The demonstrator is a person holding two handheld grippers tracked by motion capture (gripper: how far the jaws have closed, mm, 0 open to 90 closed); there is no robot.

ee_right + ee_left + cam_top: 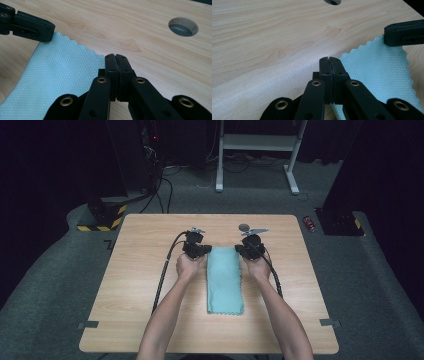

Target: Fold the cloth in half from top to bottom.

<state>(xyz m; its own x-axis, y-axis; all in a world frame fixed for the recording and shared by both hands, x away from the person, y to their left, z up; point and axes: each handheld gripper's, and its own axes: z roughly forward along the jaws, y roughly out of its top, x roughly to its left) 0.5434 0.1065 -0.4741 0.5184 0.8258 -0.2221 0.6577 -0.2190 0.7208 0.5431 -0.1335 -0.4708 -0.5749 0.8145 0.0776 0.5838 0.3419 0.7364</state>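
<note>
We are looking down on the wooden bench [150,295], a round hole [183,26] cut near its far edge; on it the long teal cloth [225,280] is lying flat, folded into a strip running from the middle toward the near side, its far end between the two claws. The left claw [329,59] is sitting at the far left corner of the cloth, jaws pressed together; whether it is pinching the corner we cannot tell. The right claw [115,56] is sitting at the far right corner, jaws likewise closed, any fabric between them hidden. We are judging the cloth light, soft and limp, its woven texture offering grip; it will likely sag and drape once lifted, so the scalloped far corners look the best holds, one per claw.
</note>
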